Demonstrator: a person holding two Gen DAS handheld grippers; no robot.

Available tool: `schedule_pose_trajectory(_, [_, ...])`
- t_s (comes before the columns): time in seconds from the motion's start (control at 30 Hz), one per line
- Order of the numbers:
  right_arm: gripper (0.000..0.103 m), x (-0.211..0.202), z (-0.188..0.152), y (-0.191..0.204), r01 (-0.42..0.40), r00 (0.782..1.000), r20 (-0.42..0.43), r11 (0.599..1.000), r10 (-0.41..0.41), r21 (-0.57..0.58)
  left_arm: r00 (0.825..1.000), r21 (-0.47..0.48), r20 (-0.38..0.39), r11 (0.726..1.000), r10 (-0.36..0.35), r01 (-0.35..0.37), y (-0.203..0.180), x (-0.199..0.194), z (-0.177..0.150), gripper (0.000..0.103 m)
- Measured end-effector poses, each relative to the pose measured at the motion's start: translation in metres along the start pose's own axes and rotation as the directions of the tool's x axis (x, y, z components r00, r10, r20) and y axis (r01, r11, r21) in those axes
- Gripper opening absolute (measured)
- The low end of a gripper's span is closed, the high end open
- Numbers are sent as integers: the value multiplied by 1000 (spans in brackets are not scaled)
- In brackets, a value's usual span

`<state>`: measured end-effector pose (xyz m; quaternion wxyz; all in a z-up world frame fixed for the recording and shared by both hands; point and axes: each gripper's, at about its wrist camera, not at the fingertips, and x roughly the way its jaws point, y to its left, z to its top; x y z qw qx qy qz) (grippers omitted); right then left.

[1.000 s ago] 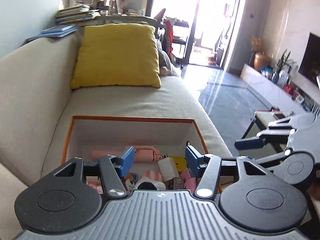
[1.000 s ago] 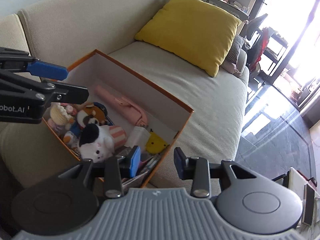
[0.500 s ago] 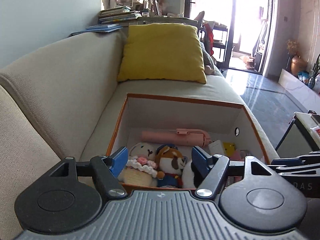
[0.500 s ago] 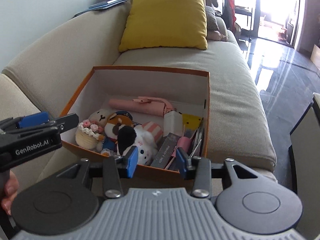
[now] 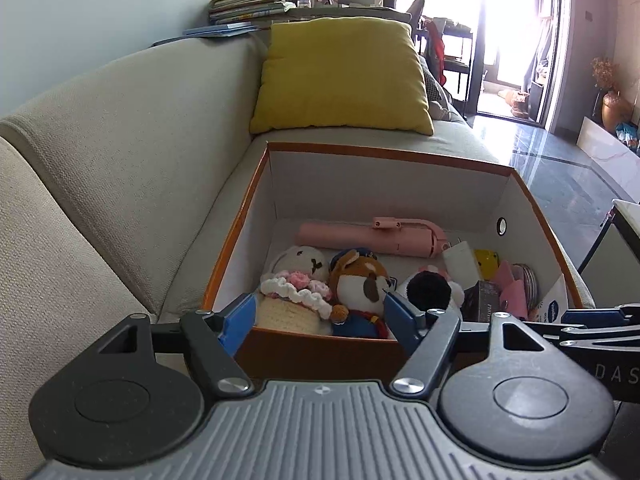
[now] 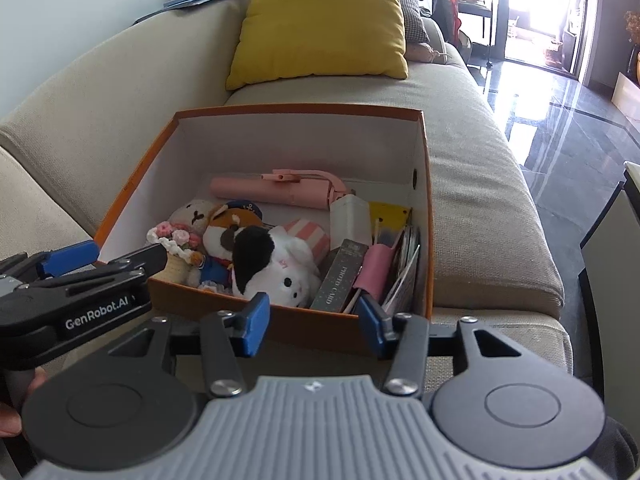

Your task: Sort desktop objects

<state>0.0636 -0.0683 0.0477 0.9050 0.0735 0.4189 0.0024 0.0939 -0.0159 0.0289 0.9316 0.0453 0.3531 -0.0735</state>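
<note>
An orange box (image 5: 312,350) (image 6: 427,200) with white inner walls sits on the beige sofa. It holds several plush toys, among them a crocheted doll (image 5: 294,300), a brown dog (image 5: 362,282) and a black-and-white plush (image 6: 272,268), plus a pink folded stick (image 5: 368,236) (image 6: 276,190), a dark card box (image 6: 338,276) and small items. My left gripper (image 5: 320,320) is open and empty at the box's near-left edge. My right gripper (image 6: 314,322) is open and empty at the near-right edge. The left gripper also shows in the right wrist view (image 6: 104,258).
A yellow cushion (image 5: 340,76) (image 6: 320,20) leans on the sofa back beyond the box. Books (image 5: 248,6) are stacked behind the sofa. Glossy dark floor (image 5: 560,176) lies to the right, with a table edge (image 6: 630,184) at the far right.
Both grippers have swung toward the box and come closer, so it now fills the middle of both views. Both stay open and empty.
</note>
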Motion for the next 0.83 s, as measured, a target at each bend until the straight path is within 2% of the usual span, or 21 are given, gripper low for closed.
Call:
schedule_pose_trajectory(0.2, [53,1,-3,2,-8,1000,3,1000,8,-20,1000,-15,-24,1000,-8,8,0,5,-3,83])
schedule_pose_trajectory(0.43, [56,1,-9,1,-29,1000,-7,999,29,-22,1000,1,-13,1000,12,-12,-2,1,-2,83])
schedule_pose_trajectory(0.83, [58,2,-12,0,-37,999,-25,999,36,-18,1000,-8,0,1000,-5,5,2,-7,-3,84])
